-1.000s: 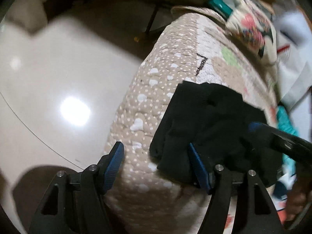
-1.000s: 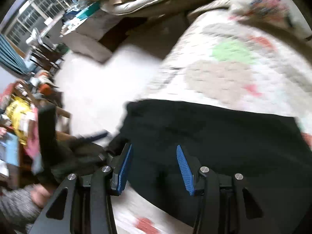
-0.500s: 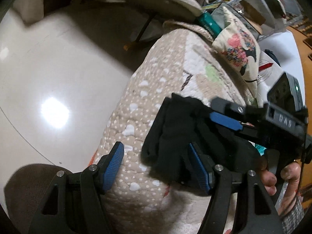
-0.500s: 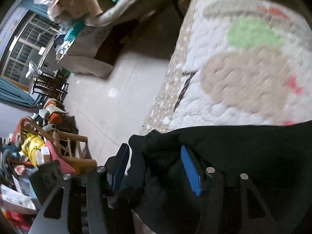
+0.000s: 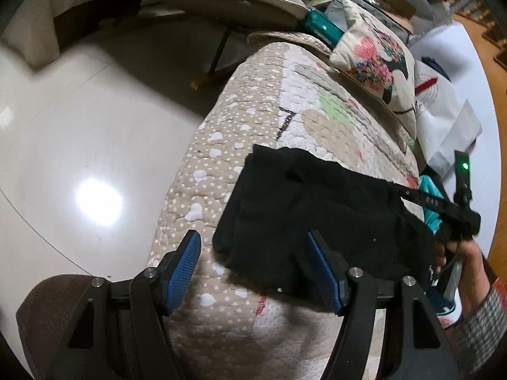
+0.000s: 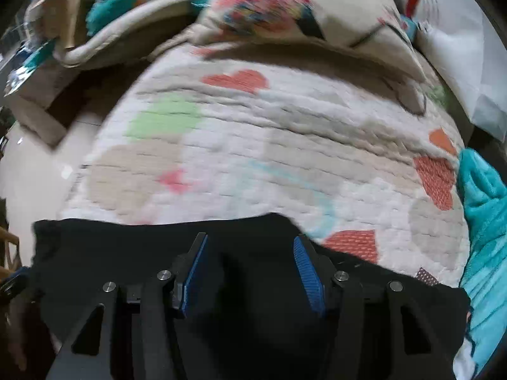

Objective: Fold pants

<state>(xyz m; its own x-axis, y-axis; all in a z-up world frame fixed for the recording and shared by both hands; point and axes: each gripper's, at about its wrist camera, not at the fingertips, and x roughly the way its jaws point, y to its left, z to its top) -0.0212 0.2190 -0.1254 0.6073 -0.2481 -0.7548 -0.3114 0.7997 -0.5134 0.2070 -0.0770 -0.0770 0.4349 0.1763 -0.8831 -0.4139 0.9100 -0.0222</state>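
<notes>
Black pants (image 5: 317, 215) lie folded into a thick bundle on the near corner of a quilted bedspread (image 5: 253, 110). My left gripper (image 5: 255, 269) hovers open at the bundle's front left edge. Its right finger overlaps the cloth and its left finger is over bare quilt. In the right wrist view the pants (image 6: 126, 269) fill the bottom of the picture. My right gripper (image 6: 252, 272) stands open just above them, with its pads apart and pinching nothing. A person's hand (image 5: 465, 259) holds that tool at the pants' right end.
The bed drops off at the left to a glossy pale floor (image 5: 79, 126). A patterned pillow (image 6: 285, 9) lies at the far end of the quilt (image 6: 253, 158). Teal cloth (image 6: 484, 205) lies at its right edge. A white bag (image 5: 443, 110) stands beyond it.
The right gripper has left the pants' bunched left end and swung to their right end, now facing the pillow. Its jaws stand wider. The left gripper has risen slightly.
</notes>
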